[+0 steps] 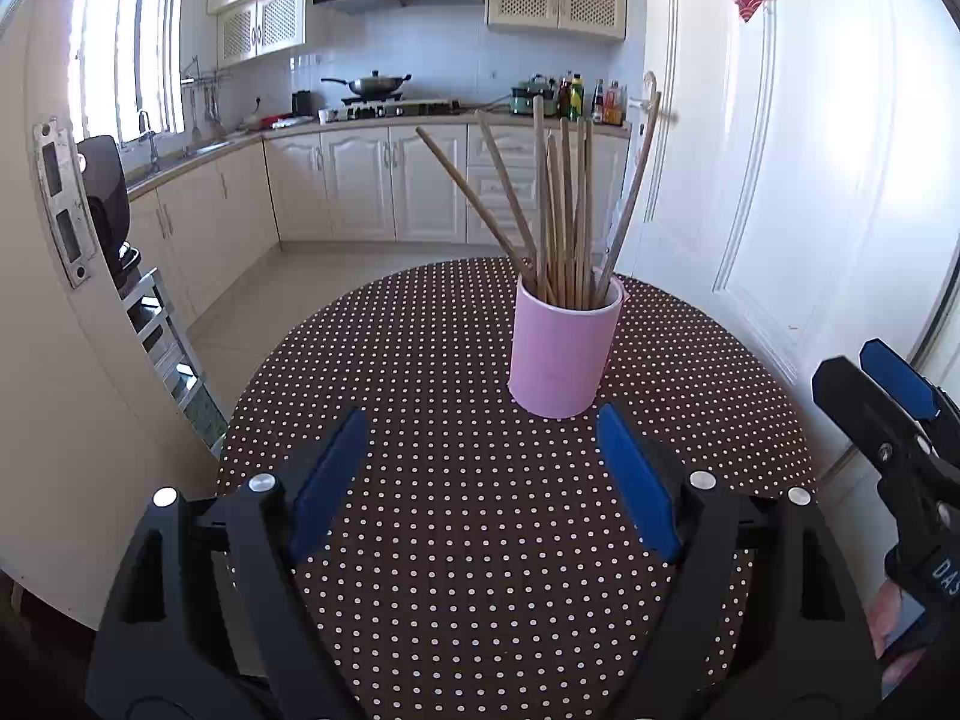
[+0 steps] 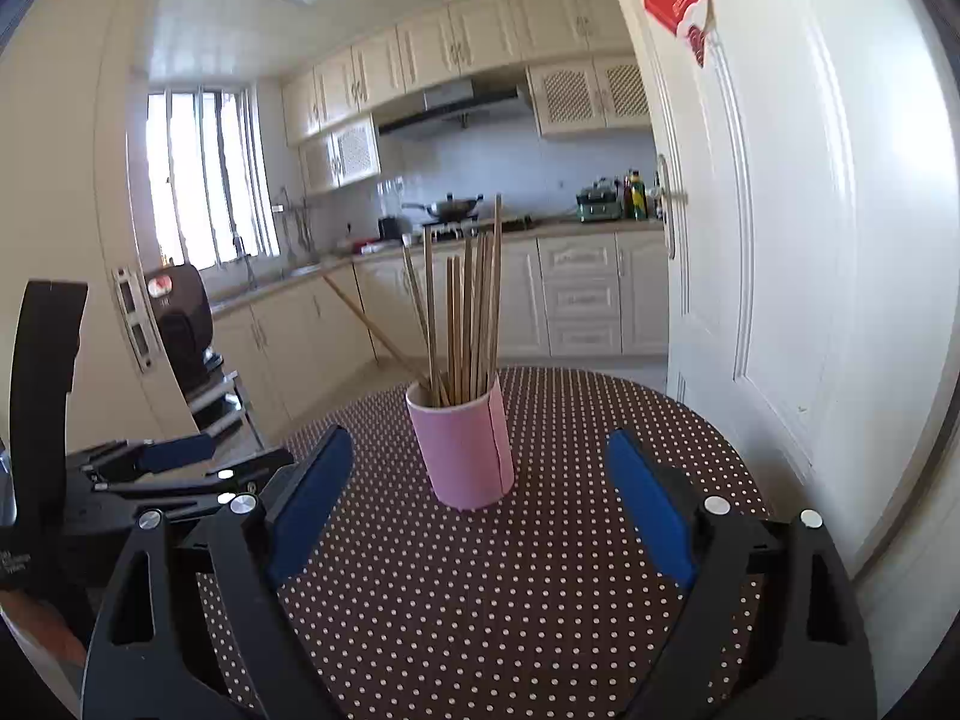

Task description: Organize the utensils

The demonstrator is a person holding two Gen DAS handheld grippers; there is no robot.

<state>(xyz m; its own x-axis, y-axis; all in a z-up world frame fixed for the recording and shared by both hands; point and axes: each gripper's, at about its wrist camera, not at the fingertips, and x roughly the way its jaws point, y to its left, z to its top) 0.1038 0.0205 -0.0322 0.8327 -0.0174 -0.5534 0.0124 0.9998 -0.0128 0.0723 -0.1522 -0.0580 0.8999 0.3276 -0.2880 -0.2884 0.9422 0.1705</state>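
A pink cylindrical cup (image 1: 561, 354) (image 2: 462, 450) stands upright on a round table with a brown white-dotted cloth (image 1: 420, 360) (image 2: 600, 420). Several long wooden chopsticks (image 1: 564, 210) (image 2: 474, 312) stand in the cup and fan outward. My left gripper (image 1: 480, 420) (image 2: 246, 450) is open just in front of the cup, apart from it, with nothing between its blue pads. My right gripper (image 2: 479, 435) (image 1: 858, 363) is open too, to the right of the left one and facing the cup, its blue pads bare.
A white panelled door (image 1: 780, 180) (image 2: 780, 240) stands close to the table's right edge. On the left is a door frame, with a black appliance on a rack (image 1: 108, 192) (image 2: 180, 318) behind it. Kitchen cabinets and a counter line the far wall.
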